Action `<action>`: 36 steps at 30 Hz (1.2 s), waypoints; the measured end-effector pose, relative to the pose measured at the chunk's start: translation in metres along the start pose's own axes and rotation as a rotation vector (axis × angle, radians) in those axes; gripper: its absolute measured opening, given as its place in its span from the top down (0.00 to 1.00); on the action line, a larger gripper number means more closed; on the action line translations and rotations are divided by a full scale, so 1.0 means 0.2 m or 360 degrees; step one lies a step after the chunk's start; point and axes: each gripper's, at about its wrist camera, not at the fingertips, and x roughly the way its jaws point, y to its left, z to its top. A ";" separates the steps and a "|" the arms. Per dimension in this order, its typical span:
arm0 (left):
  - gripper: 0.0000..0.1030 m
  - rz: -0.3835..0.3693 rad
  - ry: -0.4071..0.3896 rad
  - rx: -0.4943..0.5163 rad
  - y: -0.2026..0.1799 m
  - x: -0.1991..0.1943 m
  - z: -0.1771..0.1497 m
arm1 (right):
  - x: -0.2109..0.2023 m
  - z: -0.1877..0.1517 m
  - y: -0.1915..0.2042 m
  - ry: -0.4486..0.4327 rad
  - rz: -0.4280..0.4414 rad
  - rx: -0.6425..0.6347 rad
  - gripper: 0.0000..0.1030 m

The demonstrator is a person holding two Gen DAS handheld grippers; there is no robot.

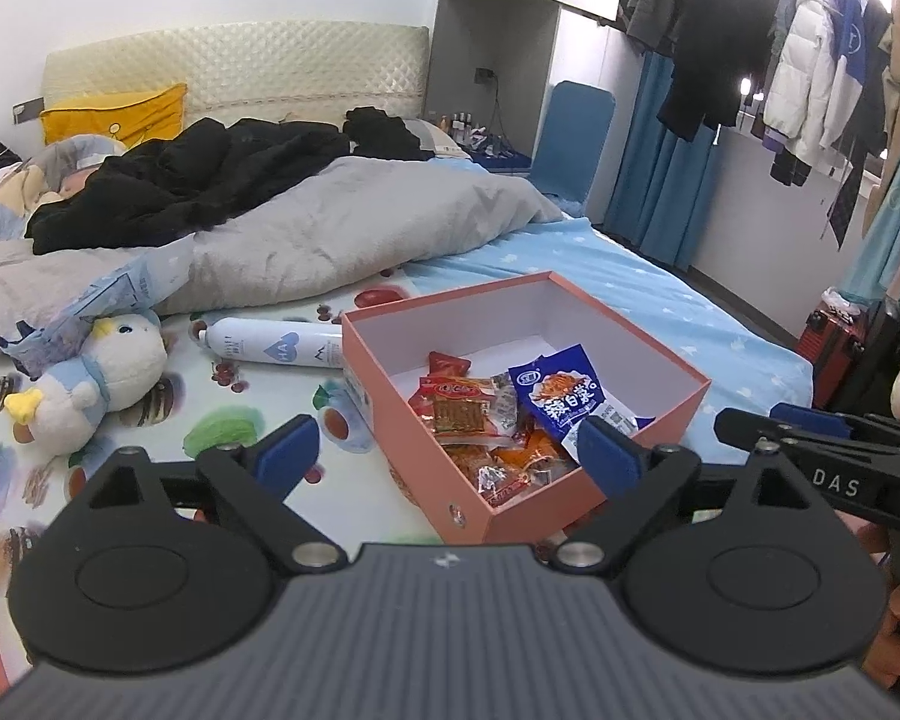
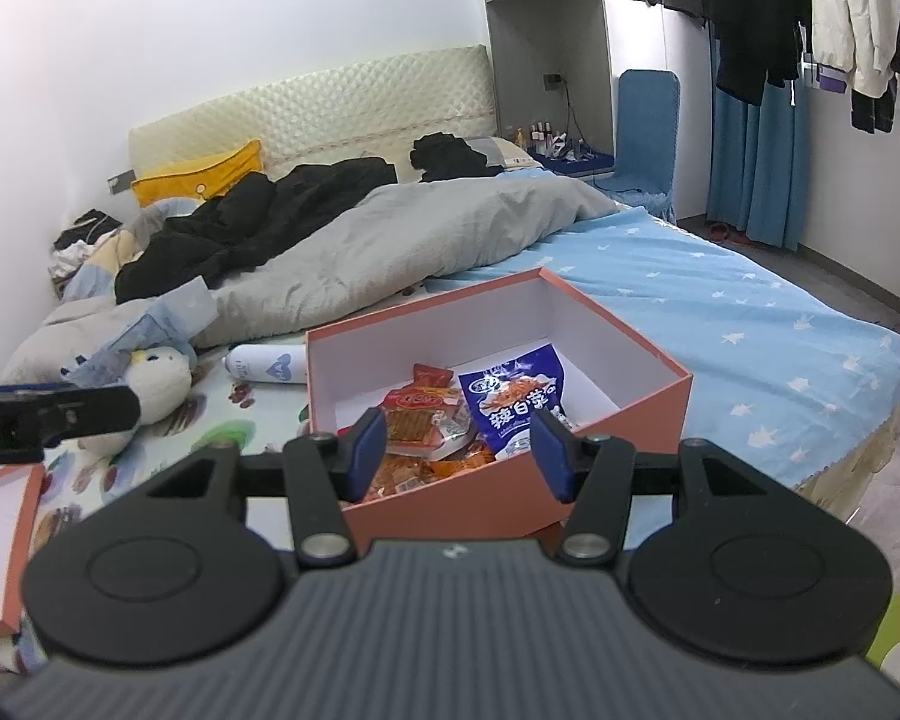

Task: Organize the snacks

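On the bed [image 1: 660, 276] sits your orange box [image 1: 426, 438], holding a blue packet [image 1: 561, 393] atop red snack packs [image 1: 462, 414]. Your left gripper [image 1: 450, 450] gapes wide and empty; your right gripper [image 2: 459, 450] stands half open, gripping nothing.

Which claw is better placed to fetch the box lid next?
Probably left. The orange lid lies at the left edge of the right wrist view, on the left claw's side. The right claw hangs open over the snack box, farther from it. Both are empty.
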 end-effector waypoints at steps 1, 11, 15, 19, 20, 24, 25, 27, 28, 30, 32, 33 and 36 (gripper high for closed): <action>0.06 -0.0002 0.0000 0.0003 0.00 0.00 0.00 | 0.00 0.00 0.00 -0.0004 -0.0006 0.0005 0.32; 0.00 0.0011 -0.0030 -0.0005 0.00 -0.01 0.03 | 0.00 0.02 -0.06 -0.0026 -0.0086 0.0066 0.00; 0.00 0.0009 -0.0008 0.0038 -0.01 0.00 0.03 | -0.01 0.03 -0.06 -0.0051 -0.0091 0.0054 0.00; 0.00 0.0010 -0.0006 0.0052 -0.03 0.00 0.02 | -0.01 0.04 -0.05 -0.0052 -0.0076 0.0044 0.00; 0.00 0.0009 -0.0006 0.0053 -0.03 0.00 0.02 | -0.01 0.04 -0.05 -0.0049 -0.0075 0.0042 0.00; 0.00 0.0029 -0.0008 0.0057 -0.04 0.00 0.03 | -0.01 0.04 -0.05 -0.0042 -0.0071 0.0031 0.00; 0.00 0.0035 -0.0008 0.0054 -0.03 0.00 0.03 | -0.01 0.04 -0.05 -0.0042 -0.0070 0.0031 0.00; 0.00 0.0042 -0.0007 0.0054 -0.03 0.00 0.04 | -0.01 0.04 -0.04 -0.0037 -0.0065 0.0030 0.00; 0.00 0.0047 -0.0005 0.0056 -0.04 0.00 0.04 | -0.01 0.04 -0.04 -0.0035 -0.0065 0.0030 0.00; 0.00 0.0048 -0.0009 0.0051 -0.04 0.00 0.04 | -0.01 0.04 -0.04 -0.0031 -0.0065 0.0030 0.00; 0.00 0.0040 -0.0016 0.0029 -0.03 0.00 0.04 | -0.01 0.04 -0.05 -0.0032 -0.0067 0.0032 0.00; 0.00 0.0037 -0.0015 0.0016 -0.03 0.00 0.04 | -0.01 0.04 -0.05 -0.0033 -0.0066 0.0035 0.00; 0.00 0.0037 -0.0014 -0.0006 -0.02 0.00 0.04 | -0.01 0.04 -0.05 -0.0034 -0.0064 0.0037 0.00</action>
